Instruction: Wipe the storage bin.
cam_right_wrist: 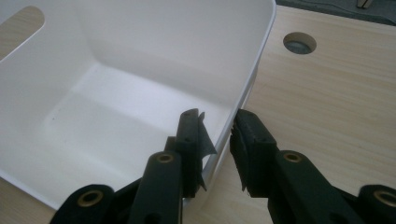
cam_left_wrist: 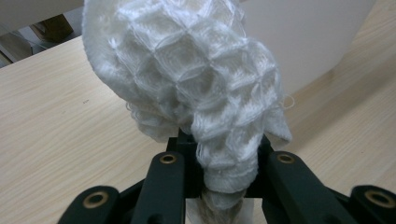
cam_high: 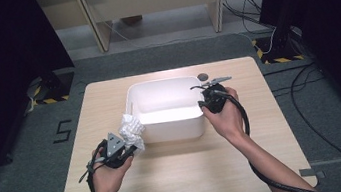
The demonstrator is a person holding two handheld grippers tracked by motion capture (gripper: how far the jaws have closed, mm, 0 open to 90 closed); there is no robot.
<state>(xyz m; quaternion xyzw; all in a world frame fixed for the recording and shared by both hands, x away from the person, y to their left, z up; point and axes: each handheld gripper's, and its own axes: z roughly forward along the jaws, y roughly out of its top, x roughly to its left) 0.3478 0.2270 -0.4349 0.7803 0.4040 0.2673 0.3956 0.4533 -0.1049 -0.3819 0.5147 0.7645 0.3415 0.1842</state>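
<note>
A crumpled white waffle-weave cloth (cam_high: 131,130) hangs just left of a white plastic bin (cam_high: 171,130) that stands mid-table. My left gripper (cam_high: 132,144) is shut on the cloth's lower end. In the left gripper view the cloth (cam_left_wrist: 187,70) bulges up from between the black jaws of my left gripper (cam_left_wrist: 224,154), with the bin's wall behind it. My right gripper (cam_high: 203,104) is at the bin's right wall. In the right gripper view this gripper (cam_right_wrist: 217,126) straddles the wall of the bin (cam_right_wrist: 140,46), one jaw inside and one outside, with a small gap still showing. The bin's inside looks empty.
The wooden table (cam_high: 179,170) has bare surface in front of the bin and on both sides. A round cable hole (cam_high: 202,76) lies just behind the bin's right corner, and appears as the hole (cam_right_wrist: 299,43) in the right gripper view. Cables trail from both grippers.
</note>
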